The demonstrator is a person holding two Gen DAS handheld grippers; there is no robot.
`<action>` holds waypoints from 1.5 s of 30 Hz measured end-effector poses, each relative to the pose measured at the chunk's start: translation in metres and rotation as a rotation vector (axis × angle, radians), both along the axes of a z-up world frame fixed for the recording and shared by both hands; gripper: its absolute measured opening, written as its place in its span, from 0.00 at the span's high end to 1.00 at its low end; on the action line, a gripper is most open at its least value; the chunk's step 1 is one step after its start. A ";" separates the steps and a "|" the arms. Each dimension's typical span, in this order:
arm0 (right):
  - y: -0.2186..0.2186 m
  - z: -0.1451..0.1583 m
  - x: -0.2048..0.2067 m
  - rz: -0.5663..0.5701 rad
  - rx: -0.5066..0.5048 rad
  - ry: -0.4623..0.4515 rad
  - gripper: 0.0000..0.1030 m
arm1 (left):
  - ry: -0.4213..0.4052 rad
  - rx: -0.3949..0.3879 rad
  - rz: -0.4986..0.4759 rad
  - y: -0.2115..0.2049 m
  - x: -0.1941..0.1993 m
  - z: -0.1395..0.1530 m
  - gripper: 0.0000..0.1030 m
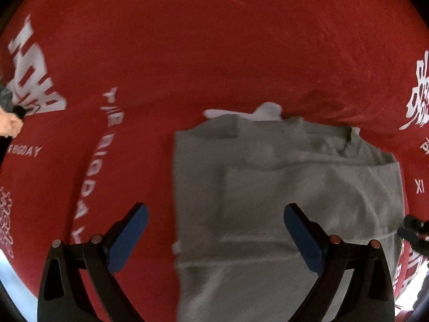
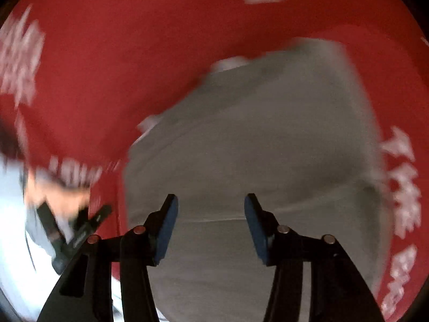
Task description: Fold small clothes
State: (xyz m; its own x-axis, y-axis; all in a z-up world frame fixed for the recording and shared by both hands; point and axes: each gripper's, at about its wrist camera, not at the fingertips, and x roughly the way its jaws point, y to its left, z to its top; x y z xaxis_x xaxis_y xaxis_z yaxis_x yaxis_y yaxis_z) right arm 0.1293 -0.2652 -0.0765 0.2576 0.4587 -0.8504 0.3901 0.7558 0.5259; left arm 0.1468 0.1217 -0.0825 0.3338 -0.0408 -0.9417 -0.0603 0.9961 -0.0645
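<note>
A grey garment (image 1: 281, 187) lies folded into a rough rectangle on a red cloth (image 1: 187, 53) with white lettering. A white bit (image 1: 268, 110) pokes out at its far edge. My left gripper (image 1: 215, 209) hangs open above the garment's left part; the left finger is over red cloth and the right finger over grey fabric, with nothing between the pads. In the blurred right wrist view, the same garment (image 2: 268, 134) fills the middle. My right gripper (image 2: 210, 201) is open over its near part and holds nothing. The left gripper (image 2: 77, 230) and the hand holding it show at the lower left.
The red cloth (image 2: 134, 40) spreads beyond the garment on all sides. A pale surface (image 1: 16, 281) shows past its edge at the lower left. A bit of a hand (image 1: 9, 123) sits at the far left edge. A black part of the right gripper (image 1: 414, 232) shows at the right edge.
</note>
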 end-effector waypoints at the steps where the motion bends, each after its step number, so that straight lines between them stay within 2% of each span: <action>1: -0.013 -0.006 -0.005 -0.049 0.010 0.018 0.46 | 0.011 -0.012 0.002 -0.008 0.003 -0.005 0.02; 3: -0.034 -0.017 -0.008 -0.131 0.075 0.007 0.46 | 0.048 -0.015 0.004 -0.019 0.008 -0.021 0.02; 5: -0.043 -0.031 -0.009 -0.200 0.132 0.019 0.47 | 0.090 0.022 0.001 -0.028 0.006 -0.035 0.02; 6: -0.047 -0.041 -0.010 -0.248 0.163 0.037 0.58 | 0.122 0.039 -0.001 -0.031 0.004 -0.043 0.02; 7: -0.051 -0.048 -0.013 -0.300 0.186 0.060 0.74 | 0.144 0.042 0.000 -0.031 0.002 -0.048 0.02; 8: -0.065 -0.051 -0.017 -0.352 0.214 0.081 0.81 | 0.150 0.038 0.004 -0.031 -0.002 -0.050 0.02; 9: -0.069 -0.052 -0.021 -0.394 0.245 0.074 0.94 | 0.143 0.038 0.007 -0.031 -0.005 -0.049 0.02; 10: -0.075 -0.048 -0.021 -0.397 0.245 0.054 0.95 | 0.139 0.045 0.002 -0.031 -0.008 -0.047 0.02; 13: -0.085 -0.020 -0.013 -0.312 0.163 -0.059 0.95 | 0.129 0.075 -0.022 -0.036 -0.013 -0.047 0.02; 17: -0.097 -0.025 -0.011 -0.255 0.212 0.002 0.90 | 0.133 0.074 -0.004 -0.036 -0.014 -0.048 0.02; 18: -0.094 -0.025 -0.014 -0.236 0.215 0.010 0.87 | 0.134 0.073 -0.001 -0.037 -0.015 -0.048 0.02; 19: -0.100 -0.025 -0.021 -0.233 0.227 0.008 0.78 | 0.133 0.075 -0.001 -0.038 -0.016 -0.047 0.02; 21: -0.093 -0.031 -0.030 -0.250 0.288 0.008 0.71 | 0.132 0.081 -0.004 -0.039 -0.016 -0.047 0.02; 23: -0.088 -0.040 -0.033 -0.261 0.315 0.024 0.71 | 0.137 0.079 0.000 -0.040 -0.016 -0.047 0.02; 27: -0.094 -0.056 -0.030 -0.331 0.304 0.035 0.71 | 0.139 0.081 0.001 -0.041 -0.014 -0.045 0.02; 30: -0.100 -0.045 -0.021 -0.354 0.249 -0.021 0.93 | 0.126 0.085 -0.010 -0.043 -0.016 -0.042 0.02; 31: -0.101 -0.040 -0.019 -0.336 0.218 -0.036 0.93 | 0.124 0.088 -0.018 -0.044 -0.017 -0.044 0.02; 33: -0.100 -0.047 -0.020 -0.283 0.157 0.009 0.93 | 0.116 0.089 -0.021 -0.045 -0.018 -0.046 0.01; 35: -0.101 -0.054 -0.024 -0.286 0.168 0.019 0.95 | 0.121 0.082 -0.019 -0.043 -0.018 -0.044 0.01; 38: -0.103 -0.050 -0.023 -0.257 0.230 0.057 0.86 | 0.116 0.084 -0.011 -0.034 -0.018 -0.031 0.02; 39: -0.100 -0.041 -0.021 -0.214 0.248 0.040 0.81 | 0.104 0.080 -0.014 -0.030 -0.018 -0.026 0.02; 41: -0.100 -0.017 -0.018 -0.123 0.283 -0.053 0.79 | 0.077 0.066 -0.016 -0.022 -0.016 -0.014 0.02; 42: -0.100 -0.004 -0.013 -0.086 0.262 -0.093 0.71 | 0.072 0.060 -0.017 -0.020 -0.014 -0.012 0.02; 43: -0.102 0.004 -0.005 -0.060 0.213 -0.117 0.55 | 0.074 0.052 -0.021 -0.019 -0.010 -0.011 0.02; 45: -0.114 0.005 0.015 -0.054 0.102 -0.125 0.39 | 0.081 0.052 -0.026 -0.020 0.001 -0.014 0.02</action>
State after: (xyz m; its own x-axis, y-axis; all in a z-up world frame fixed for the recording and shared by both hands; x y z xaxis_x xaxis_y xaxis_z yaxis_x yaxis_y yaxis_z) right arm 0.1445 -0.3789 -0.0710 0.3848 0.5238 -0.7600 0.3556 0.6757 0.6458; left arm 0.1480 0.1012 -0.0965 0.2561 0.0010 -0.9666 -0.0378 0.9992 -0.0090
